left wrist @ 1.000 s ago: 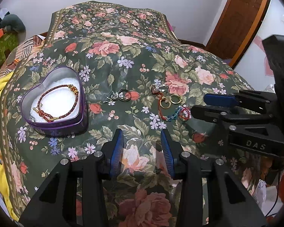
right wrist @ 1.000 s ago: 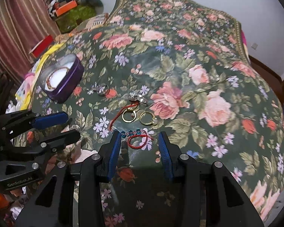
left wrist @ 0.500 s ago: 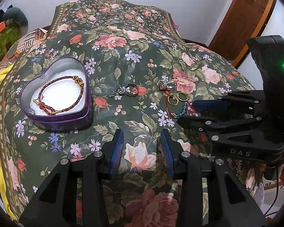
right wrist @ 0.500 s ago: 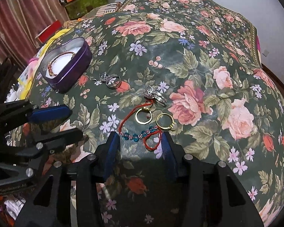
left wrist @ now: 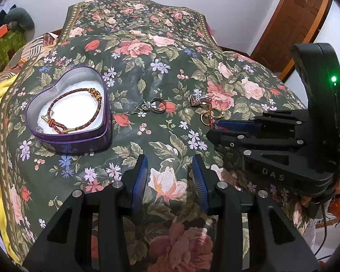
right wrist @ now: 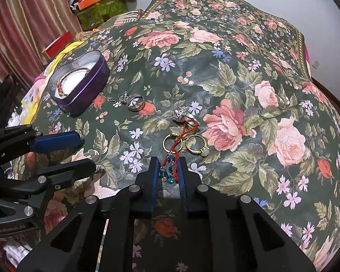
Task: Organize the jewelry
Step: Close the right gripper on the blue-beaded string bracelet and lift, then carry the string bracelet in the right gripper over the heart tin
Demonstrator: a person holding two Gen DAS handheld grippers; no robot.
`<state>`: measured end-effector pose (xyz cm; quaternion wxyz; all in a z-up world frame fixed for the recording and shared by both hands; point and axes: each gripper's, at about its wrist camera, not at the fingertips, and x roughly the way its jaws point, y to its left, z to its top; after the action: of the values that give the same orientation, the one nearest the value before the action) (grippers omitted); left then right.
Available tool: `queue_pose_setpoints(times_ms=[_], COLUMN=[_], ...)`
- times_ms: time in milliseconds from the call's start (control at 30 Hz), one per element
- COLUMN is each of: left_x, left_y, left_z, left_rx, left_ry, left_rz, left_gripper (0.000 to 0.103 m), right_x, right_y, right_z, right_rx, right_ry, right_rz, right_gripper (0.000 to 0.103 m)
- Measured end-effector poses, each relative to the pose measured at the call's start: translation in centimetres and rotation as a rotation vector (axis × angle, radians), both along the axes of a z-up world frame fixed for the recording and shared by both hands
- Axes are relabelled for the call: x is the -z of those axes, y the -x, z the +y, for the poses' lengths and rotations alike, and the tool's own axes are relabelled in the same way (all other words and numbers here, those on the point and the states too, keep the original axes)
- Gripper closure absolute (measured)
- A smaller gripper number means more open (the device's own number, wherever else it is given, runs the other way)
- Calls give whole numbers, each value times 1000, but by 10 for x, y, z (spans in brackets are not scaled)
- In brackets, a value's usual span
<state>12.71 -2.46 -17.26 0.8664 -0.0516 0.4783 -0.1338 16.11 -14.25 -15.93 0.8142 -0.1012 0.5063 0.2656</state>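
Lengthwise, bracelet [right wrist: 170, 167] along right tool [right wrist: 167, 168]

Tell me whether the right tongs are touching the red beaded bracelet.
Touching. In the right wrist view the right tongs, jaws just closing, pinch the red beaded bracelet between both pads.

I see a dark green bedspread [right wrist: 238, 72] patterned with pink roses, a purple heart-shaped tin [left wrist: 68, 140] lined white, gold rings [right wrist: 193, 144], and a red cord with teal beads [right wrist: 170, 172].
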Motion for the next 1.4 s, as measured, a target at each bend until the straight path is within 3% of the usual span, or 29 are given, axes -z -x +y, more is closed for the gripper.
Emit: queue_pose_setpoints(times_ms=[133, 500, 800, 1133, 1200, 1333, 1400], left_x=[-2, -8, 5, 12, 13, 14, 14], left_y=[1, -16, -46, -74, -78, -82, -84], left_z=[0, 0, -6, -17, -19, -20, -19], left_rx=[-1, -11, -24, -42, -50, -66, -64], left_ry=[2, 26, 44, -14, -21, -54, -50], left_rz=[-1, 4, 43, 31, 26, 16, 16], left_gripper=[63, 63, 63, 63, 66, 83, 83], right_x=[-4, -31, -46, -50, -50, -54, -59], right_y=[2, 6, -9, -15, -15, -15, -13], right_z=[-6, -31, -54, -68, -69, -68, -66], right_rx=[16, 65, 135, 168, 170, 169, 167], right_ry=[-25, -87, -134, -165, -169, -174, -179], right_rz=[0, -84, -131, -145, -143, -151, -159], right_gripper=[96, 96, 96, 96, 96, 96, 96])
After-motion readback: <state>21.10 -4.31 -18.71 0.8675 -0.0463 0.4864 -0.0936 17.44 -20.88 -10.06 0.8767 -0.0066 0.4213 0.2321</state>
